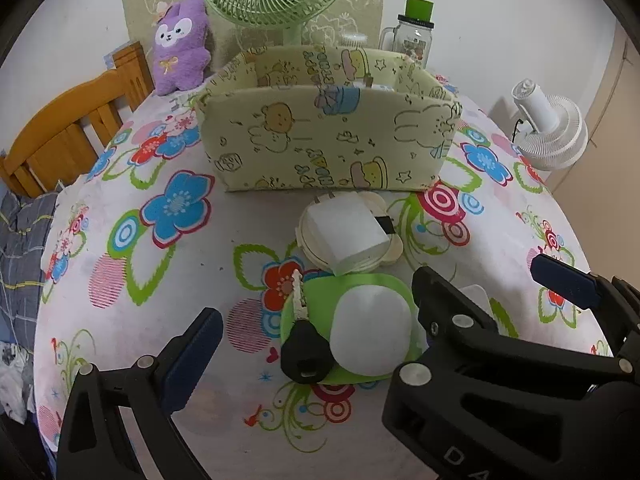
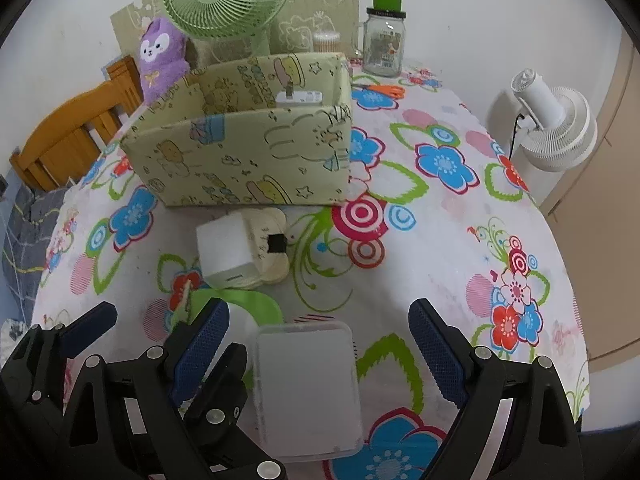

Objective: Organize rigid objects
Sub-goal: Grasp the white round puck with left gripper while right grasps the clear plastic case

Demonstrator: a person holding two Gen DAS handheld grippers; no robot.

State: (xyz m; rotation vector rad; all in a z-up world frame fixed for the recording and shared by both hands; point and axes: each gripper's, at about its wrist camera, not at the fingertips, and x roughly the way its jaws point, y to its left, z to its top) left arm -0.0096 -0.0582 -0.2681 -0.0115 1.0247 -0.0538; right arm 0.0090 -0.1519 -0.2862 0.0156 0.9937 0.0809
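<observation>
Left wrist view: the left gripper point(image 1: 316, 324) stands with its fingers wide, holding nothing. Between them, in front of the fabric storage box point(image 1: 328, 136), lie a black-headed key point(image 1: 305, 340) and a white oval case point(image 1: 370, 332), both on a green disc point(image 1: 320, 300). The key touches the case's side. A white charger point(image 1: 348, 232) sits nearer the box, on top of a cream flower-shaped coaster point(image 1: 390, 246). The right gripper's arm crosses the lower right of this view, just beside the case.

Right wrist view: the right gripper point(image 2: 320, 344) is also spread wide and empty, straddling a frosted plastic case point(image 2: 308, 388) that lies flat on the flowered tablecloth point(image 2: 440, 240), well in front of the box point(image 2: 240, 152). Another charger point(image 2: 299, 98) already rests inside the box. The left gripper's fingers sit close against the right one's left finger.

Risks, as I judge them: the two grippers work nearly shoulder to shoulder, so closing either could knock the other. The left fingers might pinch key and case together, or drag the green disc. The plastic case lies low and flat; the pads may slide over its lid or push it off toward the table edge.
</observation>
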